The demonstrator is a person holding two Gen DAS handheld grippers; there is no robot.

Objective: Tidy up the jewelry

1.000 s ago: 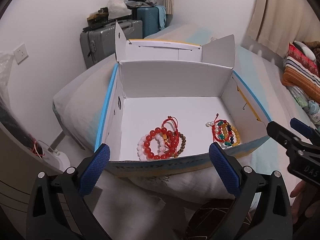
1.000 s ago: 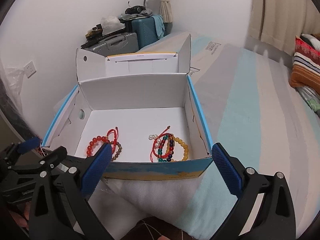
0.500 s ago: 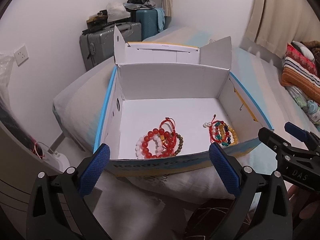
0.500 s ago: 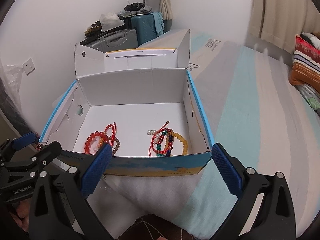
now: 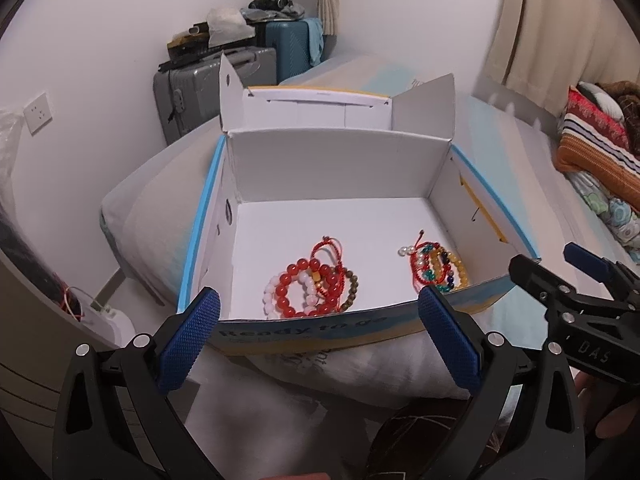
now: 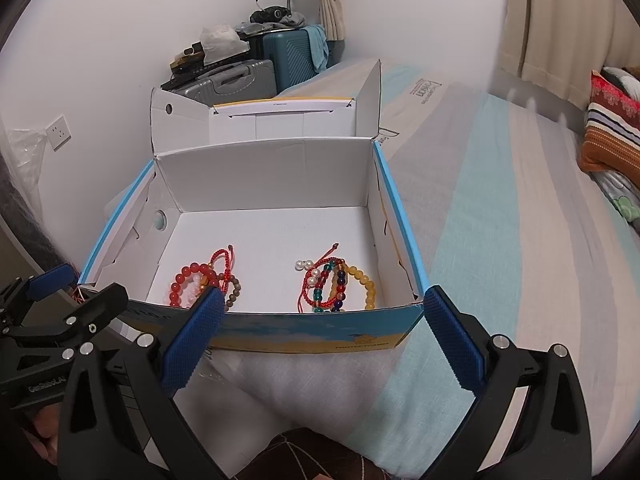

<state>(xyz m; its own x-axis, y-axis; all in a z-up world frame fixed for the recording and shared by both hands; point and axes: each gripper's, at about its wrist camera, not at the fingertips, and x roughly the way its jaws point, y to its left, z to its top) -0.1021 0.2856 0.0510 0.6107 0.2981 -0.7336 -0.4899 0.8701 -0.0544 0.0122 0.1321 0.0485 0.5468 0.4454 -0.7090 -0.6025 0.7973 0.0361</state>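
An open white cardboard box (image 5: pixel 336 168) (image 6: pixel 264 176) with blue edges sits on a bed. Inside lie two heaps of bracelets: a red, white and brown beaded heap (image 5: pixel 310 288) (image 6: pixel 202 282) on the left, and a mixed heap with yellow, green, blue beads and pearls (image 5: pixel 434 266) (image 6: pixel 338 284) on the right. My left gripper (image 5: pixel 318 336) is open in front of the box's near wall, holding nothing. My right gripper (image 6: pixel 320 330) is open too, just before the same wall. Each gripper shows at the edge of the other's view.
The box's lid (image 6: pixel 264 120) stands open behind it. Grey and teal suitcases (image 5: pixel 224 84) with clutter on top stand against the far wall. Folded striped blankets (image 5: pixel 596 148) lie at the right. A white pillow (image 6: pixel 288 388) lies under the box's front.
Both grippers have drawn back and risen a little, so the box sits slightly lower and farther in each view. The bracelets have not moved.
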